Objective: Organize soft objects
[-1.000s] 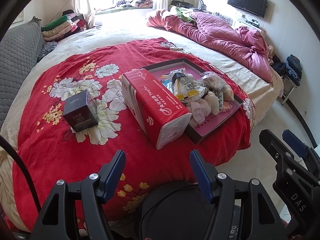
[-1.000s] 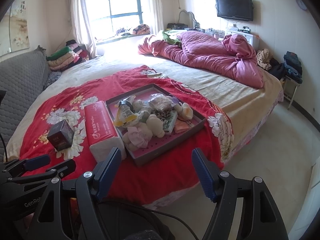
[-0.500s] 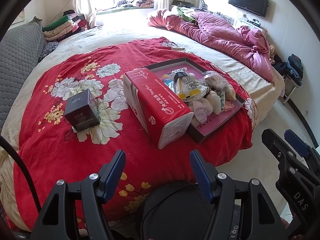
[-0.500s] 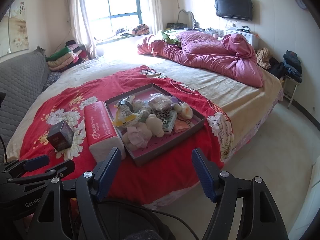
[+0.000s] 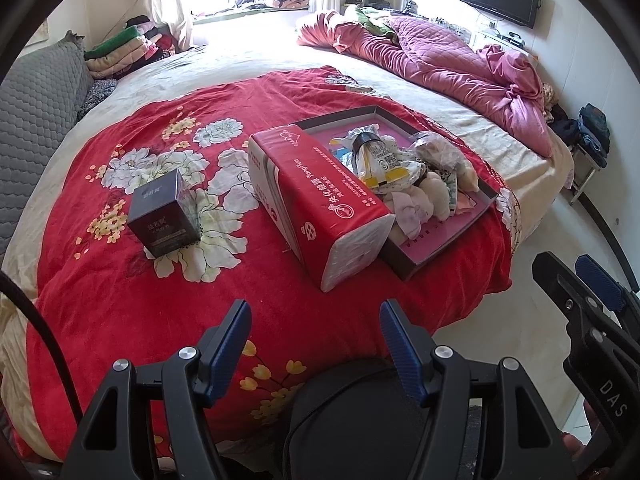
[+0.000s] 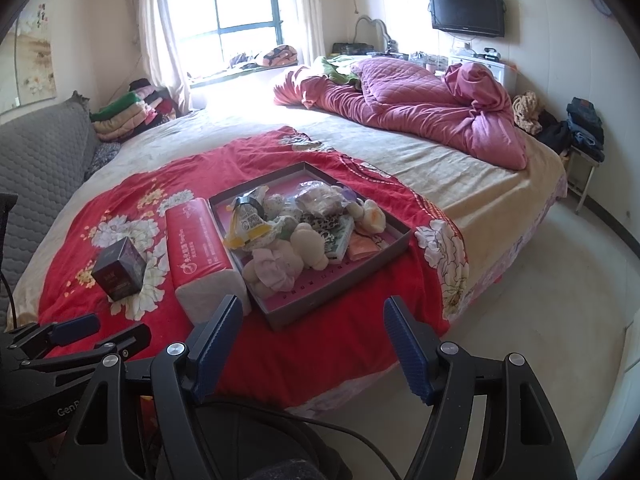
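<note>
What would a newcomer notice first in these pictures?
First, the red floral blanket spread over the near part of the bed. On it sits a shallow box tray heaped with soft toys and small packets, with a red tissue pack lying against its left side. Left of that stands a small dark box.

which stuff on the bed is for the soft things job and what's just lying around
For the job:
- tray
- soft toys
- tissue pack
- dark box

Just lying about:
- pink quilt
- folded clothes
- TV
</note>
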### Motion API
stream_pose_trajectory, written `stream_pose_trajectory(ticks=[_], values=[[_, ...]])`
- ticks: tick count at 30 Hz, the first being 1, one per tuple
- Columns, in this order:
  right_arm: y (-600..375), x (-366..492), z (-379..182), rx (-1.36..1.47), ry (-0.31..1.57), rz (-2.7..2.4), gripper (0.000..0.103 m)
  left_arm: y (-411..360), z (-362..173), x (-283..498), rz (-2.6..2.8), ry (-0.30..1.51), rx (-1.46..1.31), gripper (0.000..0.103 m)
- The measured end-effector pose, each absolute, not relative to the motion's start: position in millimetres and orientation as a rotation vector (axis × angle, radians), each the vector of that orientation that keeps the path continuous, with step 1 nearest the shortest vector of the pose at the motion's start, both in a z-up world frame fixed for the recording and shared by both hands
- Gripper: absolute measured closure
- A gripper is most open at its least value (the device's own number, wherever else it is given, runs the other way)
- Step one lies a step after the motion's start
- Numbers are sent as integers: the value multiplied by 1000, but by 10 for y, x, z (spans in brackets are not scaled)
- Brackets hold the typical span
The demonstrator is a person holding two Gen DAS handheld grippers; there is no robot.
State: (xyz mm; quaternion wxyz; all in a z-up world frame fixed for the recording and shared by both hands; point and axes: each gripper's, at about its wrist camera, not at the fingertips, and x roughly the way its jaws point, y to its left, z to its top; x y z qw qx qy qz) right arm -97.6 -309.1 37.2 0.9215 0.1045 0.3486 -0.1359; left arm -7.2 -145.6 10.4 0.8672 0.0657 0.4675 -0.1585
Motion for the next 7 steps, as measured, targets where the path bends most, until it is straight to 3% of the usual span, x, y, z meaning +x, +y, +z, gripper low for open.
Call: stream_pose_trajectory(ticks=[7], values=[[-3021,-952,401,178,702,-269,29,-1412,90,-69,-363,996,123,37]])
